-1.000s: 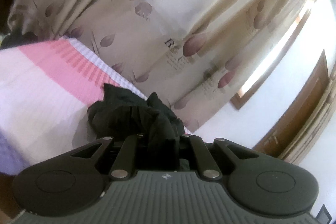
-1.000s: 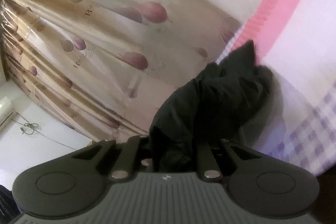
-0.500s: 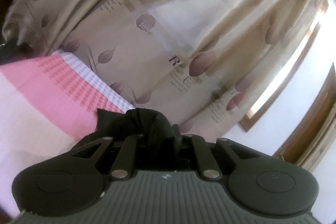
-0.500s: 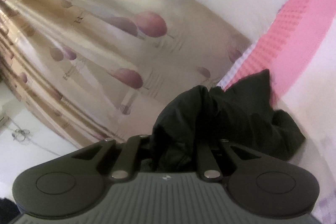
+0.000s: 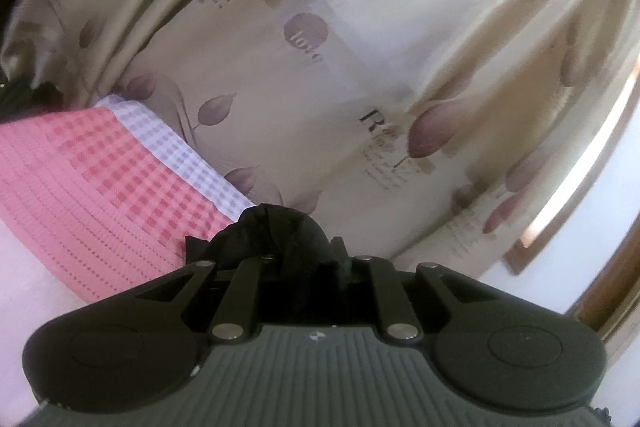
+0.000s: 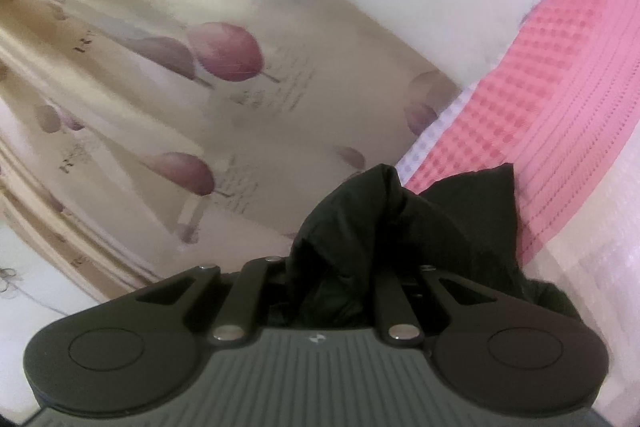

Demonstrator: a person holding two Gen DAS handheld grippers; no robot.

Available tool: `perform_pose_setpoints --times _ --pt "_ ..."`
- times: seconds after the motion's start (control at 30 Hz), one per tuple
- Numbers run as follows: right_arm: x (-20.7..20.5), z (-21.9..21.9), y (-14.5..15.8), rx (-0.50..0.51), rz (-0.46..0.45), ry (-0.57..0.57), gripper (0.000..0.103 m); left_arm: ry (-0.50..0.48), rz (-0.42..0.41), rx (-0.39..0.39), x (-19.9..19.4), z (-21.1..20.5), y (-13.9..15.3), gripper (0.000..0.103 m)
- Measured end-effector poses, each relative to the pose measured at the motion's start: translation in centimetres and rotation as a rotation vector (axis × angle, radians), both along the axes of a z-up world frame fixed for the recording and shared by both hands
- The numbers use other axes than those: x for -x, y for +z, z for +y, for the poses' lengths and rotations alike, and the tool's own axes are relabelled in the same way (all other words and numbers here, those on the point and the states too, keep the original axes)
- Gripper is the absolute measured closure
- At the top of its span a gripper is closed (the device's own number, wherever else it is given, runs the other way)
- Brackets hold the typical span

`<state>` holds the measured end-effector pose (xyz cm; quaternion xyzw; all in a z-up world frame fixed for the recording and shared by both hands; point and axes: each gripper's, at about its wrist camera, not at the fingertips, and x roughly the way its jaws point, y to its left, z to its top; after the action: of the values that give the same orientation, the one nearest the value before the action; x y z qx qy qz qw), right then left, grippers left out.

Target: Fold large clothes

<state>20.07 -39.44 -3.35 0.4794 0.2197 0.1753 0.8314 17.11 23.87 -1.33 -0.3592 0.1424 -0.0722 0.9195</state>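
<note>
Leaf-print curtains hang behind the checked bedsheet. Your left tongs and right tongs each clamp bunched black garment, lifted above the bed; soft, limp cloth, so grip edges.

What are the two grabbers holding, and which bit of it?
Both hold the black garment: each gripper, left and right, pinches a bunched fold; which part cannot be told.

The left tool pinches bunched black cloth above a pink checked bedsheet, a leaf-print curtain behind.
</note>
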Motion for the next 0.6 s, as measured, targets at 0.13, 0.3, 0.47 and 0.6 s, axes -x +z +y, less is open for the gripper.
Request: perform_pose_setpoints --times 0.13,0.3,0.47,0.6 --pt "-1.9 -0.1 -0.6 -0.001 0.038 -0.024 0.091 0.017 0.025 -0.012 -2.1 -0.1 -0.6 0.084" --pt "-4.0 -0.1 -1.5 -0.001 0.098 -0.047 0.091 0.031 0.055 -0.046 -4.4 -0.4 -1.4 0.084" --pt "-5.7 0.1 -3.1 0.004 0.141 -0.066 0.089 0.042 0.079 -0.048 -6.3 -0.7 -2.5 0.080" --pt "-6.9 0.4 -4.6 -0.009 0.172 -0.083 0.086 0.044 0.093 -0.052 -7.4 -1.1 -3.3 0.071"
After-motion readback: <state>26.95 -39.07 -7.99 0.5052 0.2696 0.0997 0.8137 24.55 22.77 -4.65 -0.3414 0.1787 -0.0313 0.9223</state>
